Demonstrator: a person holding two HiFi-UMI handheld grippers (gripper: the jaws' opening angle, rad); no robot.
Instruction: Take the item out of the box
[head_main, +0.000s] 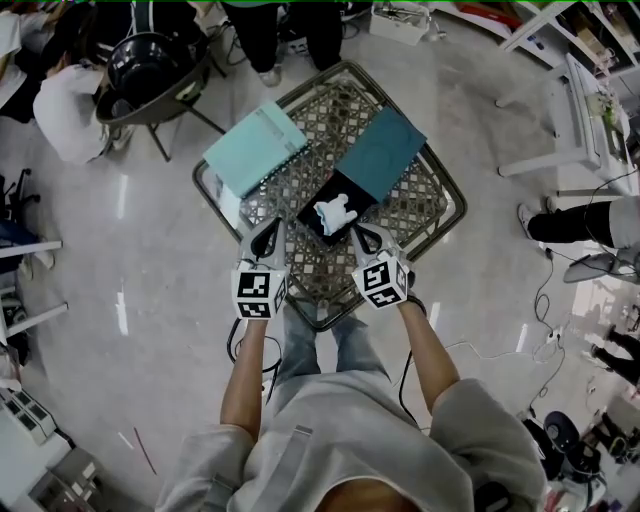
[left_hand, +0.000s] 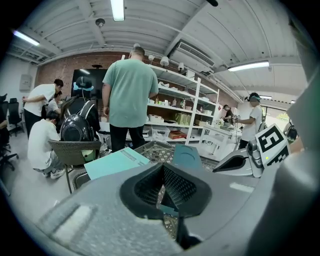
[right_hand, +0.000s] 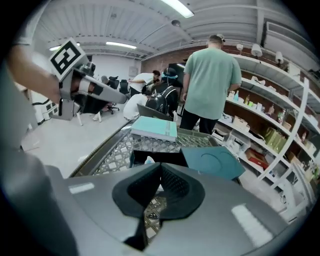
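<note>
Jaws of my left gripper (head_main: 268, 232) and right gripper (head_main: 364, 236) closed, empty, near open box (head_main: 309, 217) holding white item (head_main: 335, 210), lattice bench (head_main: 335, 115).

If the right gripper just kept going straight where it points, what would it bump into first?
The right gripper would likely meet the near wall of the open box first, with the white item inside just beyond; depth is unclear.
</note>
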